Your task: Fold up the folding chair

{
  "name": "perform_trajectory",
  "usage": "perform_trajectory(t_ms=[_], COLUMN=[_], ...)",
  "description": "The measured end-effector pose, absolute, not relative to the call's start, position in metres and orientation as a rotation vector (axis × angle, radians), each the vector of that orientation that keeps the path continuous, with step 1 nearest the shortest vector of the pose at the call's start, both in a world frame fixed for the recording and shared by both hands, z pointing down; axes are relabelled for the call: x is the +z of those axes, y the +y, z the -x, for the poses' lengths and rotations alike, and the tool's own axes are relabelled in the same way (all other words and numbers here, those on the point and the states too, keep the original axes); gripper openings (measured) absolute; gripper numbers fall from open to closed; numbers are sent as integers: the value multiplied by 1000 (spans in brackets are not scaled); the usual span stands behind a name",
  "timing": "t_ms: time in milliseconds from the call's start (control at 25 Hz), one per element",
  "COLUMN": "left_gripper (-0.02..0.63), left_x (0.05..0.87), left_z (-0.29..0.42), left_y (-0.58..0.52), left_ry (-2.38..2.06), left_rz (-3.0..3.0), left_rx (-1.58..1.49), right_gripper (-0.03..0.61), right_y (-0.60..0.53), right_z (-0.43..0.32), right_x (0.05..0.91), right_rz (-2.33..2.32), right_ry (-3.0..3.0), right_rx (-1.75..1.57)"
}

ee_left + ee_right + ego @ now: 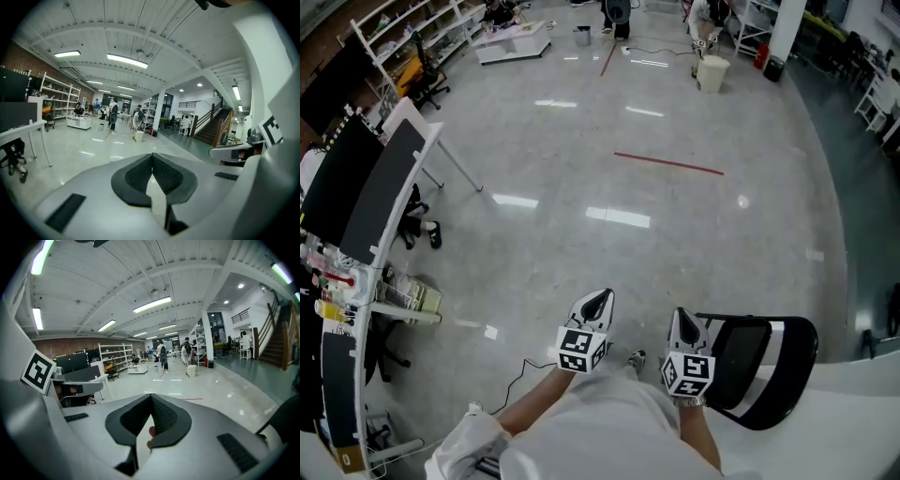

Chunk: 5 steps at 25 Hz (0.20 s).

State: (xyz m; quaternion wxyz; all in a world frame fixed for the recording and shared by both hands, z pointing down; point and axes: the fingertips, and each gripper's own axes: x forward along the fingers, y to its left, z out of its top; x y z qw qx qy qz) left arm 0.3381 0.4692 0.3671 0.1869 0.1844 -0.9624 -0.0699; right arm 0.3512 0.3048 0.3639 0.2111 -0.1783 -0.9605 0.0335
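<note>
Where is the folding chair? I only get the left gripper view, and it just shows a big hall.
Observer: The head view has it. The folding chair is on the floor at the person's right, beside the right tongs.
Visitor: Are those tongs gripping it?
Observer: No. The right gripper view shows them shut with nothing held between them.
</note>
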Motion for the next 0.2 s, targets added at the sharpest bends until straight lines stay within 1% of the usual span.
perform_trajectory(t_ms=[200], left_gripper=[11], left_x=[375], left_z=[-330], left_y=[522], left_ry=[-2695], left_rz=[-563], left_rx=[-167], right_gripper=[3], right_y=[349], right_z=[-333], right_x=[370], right_rz=[397], right_ry=[-2679], right_rx=[102])
